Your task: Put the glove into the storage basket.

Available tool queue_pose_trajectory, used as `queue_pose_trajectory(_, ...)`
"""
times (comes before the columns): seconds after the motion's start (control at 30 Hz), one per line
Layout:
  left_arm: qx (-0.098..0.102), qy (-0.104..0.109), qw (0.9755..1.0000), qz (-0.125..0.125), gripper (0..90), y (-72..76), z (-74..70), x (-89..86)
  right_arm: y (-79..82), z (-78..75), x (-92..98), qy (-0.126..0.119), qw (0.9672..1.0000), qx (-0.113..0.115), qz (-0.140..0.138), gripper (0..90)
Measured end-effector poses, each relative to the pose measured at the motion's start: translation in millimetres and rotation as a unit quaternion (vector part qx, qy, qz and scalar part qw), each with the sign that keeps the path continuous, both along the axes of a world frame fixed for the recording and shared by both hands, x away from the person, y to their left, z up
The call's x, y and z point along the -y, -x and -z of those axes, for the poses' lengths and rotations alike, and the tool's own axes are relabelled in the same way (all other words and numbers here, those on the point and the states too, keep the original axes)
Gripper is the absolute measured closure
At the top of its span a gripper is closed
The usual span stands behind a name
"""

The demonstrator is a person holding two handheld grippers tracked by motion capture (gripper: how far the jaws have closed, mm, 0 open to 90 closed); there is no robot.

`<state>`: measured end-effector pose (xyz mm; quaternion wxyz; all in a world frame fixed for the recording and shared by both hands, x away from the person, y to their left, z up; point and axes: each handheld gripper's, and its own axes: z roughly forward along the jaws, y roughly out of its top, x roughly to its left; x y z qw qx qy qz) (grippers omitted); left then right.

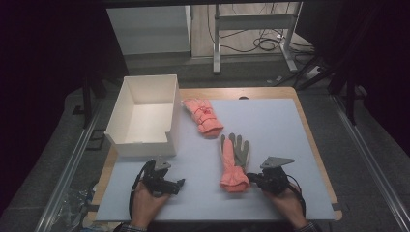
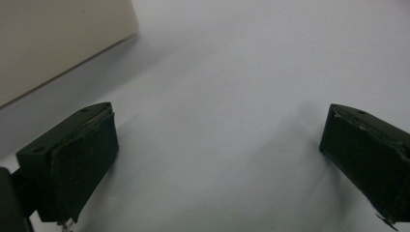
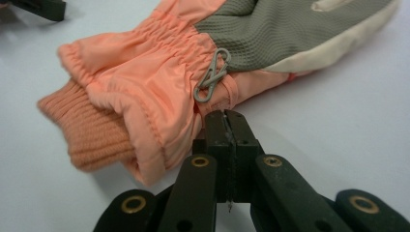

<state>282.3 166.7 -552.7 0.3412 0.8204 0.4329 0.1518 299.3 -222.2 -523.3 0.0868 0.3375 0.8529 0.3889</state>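
The right gripper [image 3: 227,116] has its jaws closed flat together with nothing between them, their tips just beside the cuff of the near glove [image 1: 234,162], close under the small grey clip [image 3: 212,76]. This glove lies palm up on the desk [image 1: 280,130], its knitted cuff toward the person. The second glove [image 1: 203,115] lies farther back, near the white box [image 1: 145,116]. The left gripper [image 2: 217,154] waits with jaws wide open over bare desk, beside the box. To take the glove well, the right jaws likely need to open first, then slide over the gathered orange cuff, biting thick fabric and not the clip, which could slip.
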Motion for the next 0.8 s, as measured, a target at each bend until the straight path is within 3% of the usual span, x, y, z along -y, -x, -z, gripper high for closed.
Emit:
queue_pose_trajectory(0.23,0.0,0.0,1.0,0.0,0.2,0.0,0.0,0.0,2.2,1.1,-14.7,0.004,0.9996,0.004,-0.028,88.9)
queue_pose_trajectory(0.4,0.0,0.0,1.0,0.0,0.2,0.0,0.0,0.0,-7.1,-13.8,-3.8,-0.002,0.9998,0.019,-0.008,88.1)
queue_pose_trajectory(0.57,0.0,0.0,1.0,0.0,0.2,0.0,0.0,0.0,-25.0,-32.5,-2.2,-0.01,0.9995,0.029,-0.001,83.4)
queue_pose_trajectory(0.8,0.0,0.0,1.0,0.0,0.2,0.0,0.0,-0.1,-61.3,-49.4,-19.4,-0.013,0.9994,0.031,0.0,76.7)
